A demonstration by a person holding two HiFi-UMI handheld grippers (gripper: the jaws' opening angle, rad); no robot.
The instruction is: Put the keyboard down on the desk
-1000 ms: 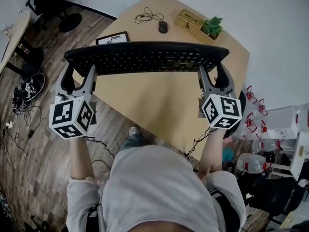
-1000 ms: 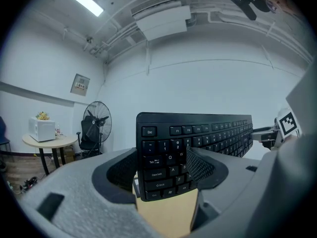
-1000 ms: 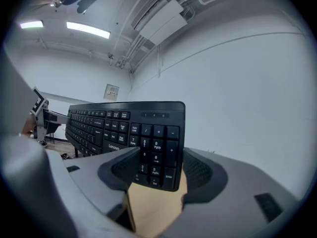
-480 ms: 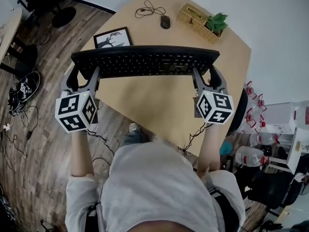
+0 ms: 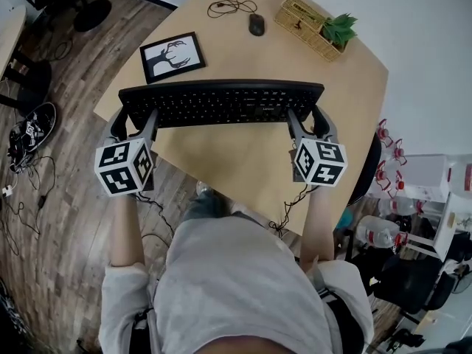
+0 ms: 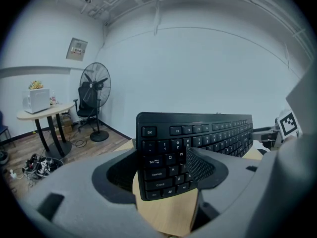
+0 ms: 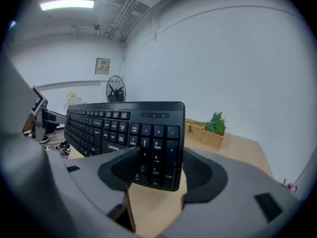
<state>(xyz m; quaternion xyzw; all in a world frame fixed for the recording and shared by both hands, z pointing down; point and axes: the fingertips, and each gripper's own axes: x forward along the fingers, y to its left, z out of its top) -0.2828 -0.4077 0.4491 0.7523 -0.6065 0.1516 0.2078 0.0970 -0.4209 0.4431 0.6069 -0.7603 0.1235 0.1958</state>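
Presently, the left gripper [image 5: 134, 119] is clamped on the left end of the keyboard [image 5: 221, 103], with one jaw behind it and the padded jaw pressed on the keys beside Tab and Q. The keyboard is black and full-size, held crosswise over the middle of the desk [image 5: 236, 164] with its key face tilted toward the person. In both gripper views its lower edge looks clear of the wood. A framed deer picture [image 5: 172, 56] lies beyond it at left, with a corded mouse [image 5: 256, 24] further along. The right gripper [image 5: 308, 120] is clamped on the numeric-pad end. A wicker basket [image 5: 302, 22] with a green plant [image 5: 341, 29] sits at the far right corner.
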